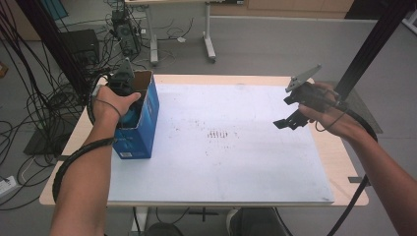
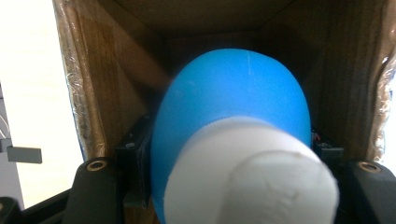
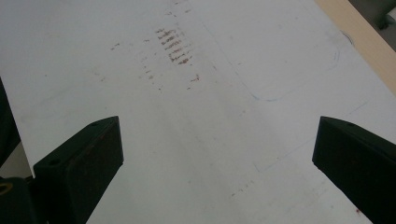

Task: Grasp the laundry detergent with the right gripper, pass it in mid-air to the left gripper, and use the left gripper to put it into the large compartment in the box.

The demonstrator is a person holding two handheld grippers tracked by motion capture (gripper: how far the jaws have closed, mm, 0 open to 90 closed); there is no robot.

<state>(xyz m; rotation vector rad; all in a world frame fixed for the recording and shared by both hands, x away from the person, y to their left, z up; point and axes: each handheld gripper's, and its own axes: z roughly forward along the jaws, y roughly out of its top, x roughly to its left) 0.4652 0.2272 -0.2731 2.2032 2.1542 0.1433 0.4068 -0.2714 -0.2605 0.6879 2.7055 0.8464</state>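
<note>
A: Blue box (image 1: 140, 125) stands upright at the bench's (image 1: 246, 162) left edge, left gripper (image 1: 123, 83) dipped in its open top.

B: Its fingers are clamped on the blue bulb (image 2: 233, 107), long axis running down into the box. Right gripper (image 1: 295, 115) hangs well apart, fingers (image 3: 79, 163) spread, empty.

A blue bulb (image 2: 233, 88) with a white neck (image 2: 243, 172) sits inside the open top of a box (image 1: 142, 123), neck toward the opening. The box is blue outside, brown cardboard inside, upright at the table's left edge.
</note>
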